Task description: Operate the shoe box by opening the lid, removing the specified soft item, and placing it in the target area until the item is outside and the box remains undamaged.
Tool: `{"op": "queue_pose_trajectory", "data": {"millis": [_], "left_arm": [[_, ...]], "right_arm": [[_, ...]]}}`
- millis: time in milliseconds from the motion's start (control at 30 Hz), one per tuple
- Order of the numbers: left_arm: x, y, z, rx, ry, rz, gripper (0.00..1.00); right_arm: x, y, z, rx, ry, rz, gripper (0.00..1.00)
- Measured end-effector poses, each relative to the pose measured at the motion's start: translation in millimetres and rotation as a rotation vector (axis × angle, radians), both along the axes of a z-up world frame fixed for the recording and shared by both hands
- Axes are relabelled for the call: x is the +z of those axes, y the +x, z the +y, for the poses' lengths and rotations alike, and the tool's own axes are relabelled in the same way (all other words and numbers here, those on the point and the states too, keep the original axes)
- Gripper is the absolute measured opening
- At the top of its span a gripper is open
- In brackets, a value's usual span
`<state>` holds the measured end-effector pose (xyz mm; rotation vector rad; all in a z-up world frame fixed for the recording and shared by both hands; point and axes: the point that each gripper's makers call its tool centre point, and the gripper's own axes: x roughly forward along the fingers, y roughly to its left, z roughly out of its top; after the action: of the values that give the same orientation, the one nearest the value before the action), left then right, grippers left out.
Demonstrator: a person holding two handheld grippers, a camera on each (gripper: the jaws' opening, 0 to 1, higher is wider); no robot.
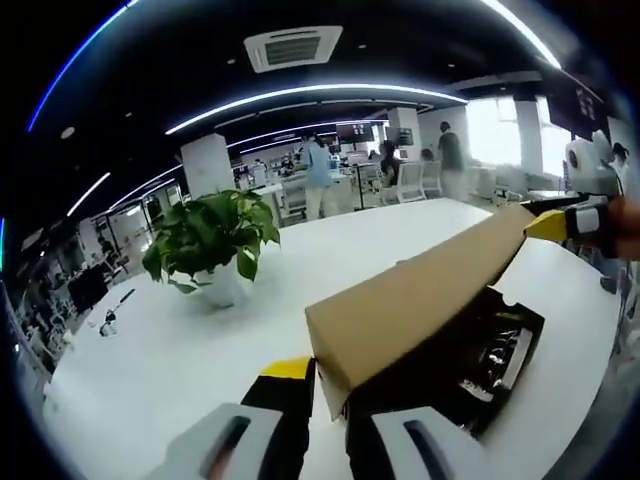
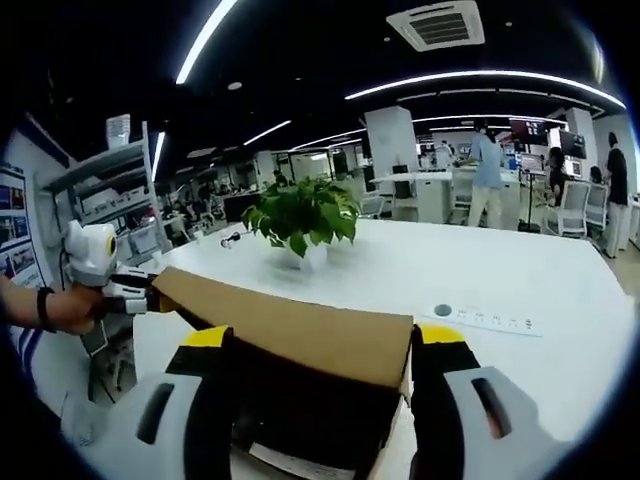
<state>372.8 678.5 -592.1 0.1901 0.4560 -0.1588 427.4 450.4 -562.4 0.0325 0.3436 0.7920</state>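
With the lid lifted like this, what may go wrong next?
1. The cardboard lid is pinched at both ends, by the left tool and the right tool; uneven pulling might tear or crease it.
2. The box sits near the white table edge and might slide off.

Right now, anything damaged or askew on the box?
No damage visible. The brown cardboard shoe box lid is raised at an angle, held at opposite ends by the left hand-held gripper and right hand-held gripper. Dark contents show underneath, too unclear to identify.

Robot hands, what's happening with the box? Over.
Left gripper and right gripper each at a lid end, lid lifted. Dark contents inside box. Plant beyond, clear.
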Motion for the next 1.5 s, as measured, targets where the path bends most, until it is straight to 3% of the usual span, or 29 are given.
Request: {"op": "queue_pose_trajectory", "data": {"millis": [133, 200, 467, 767, 933, 1033, 1100, 1167, 1500], "left_arm": [[1.2, 3.4, 2, 0.011, -0.022, 0.002, 0.1], [1.4, 4.5, 2, 0.013, -0.027, 0.004, 0.1], [1.2, 8.2, 3, 0.018, -0.038, 0.007, 0.09], [-1.1, 12.8, 5, 0.019, -0.048, 0.003, 0.09], [-2.9, 15.6, 6, 0.02, -0.059, 0.003, 0.09], [-7.2, 17.0, 5, 0.019, -0.059, 0.011, 0.09], [-10.5, 17.7, 6, 0.018, -0.06, 0.016, 0.09], [-13.9, 18.1, 5, 0.014, -0.062, 0.022, 0.09], [-30.3, 22.1, 6, 0.006, -0.063, 0.048, 0.06]], "right_arm": [[-0.8, -3, 0, 0.024, -0.029, -0.017, 0.66], [2.8, -6, 1, 0.042, 0.015, -0.003, 0.67], [-3.6, -2, -4, 0.053, -0.057, -0.024, 0.56], [-14.9, 15, -10, -0.004, -0.097, -0.022, 0.44], [-18.4, 24, -20, -0.092, -0.06, 0.029, 0.31], [-18.2, 27, -24, -0.114, -0.068, 0.024, 0.21], [-20.6, 34, -36, -0.169, -0.103, 0.01, 0.09], [-21.3, 34, -31, -0.153, -0.056, 0.035, 0.1], [-36.0, 43, -32, -0.152, -0.115, 0.042, 0.08]]}}
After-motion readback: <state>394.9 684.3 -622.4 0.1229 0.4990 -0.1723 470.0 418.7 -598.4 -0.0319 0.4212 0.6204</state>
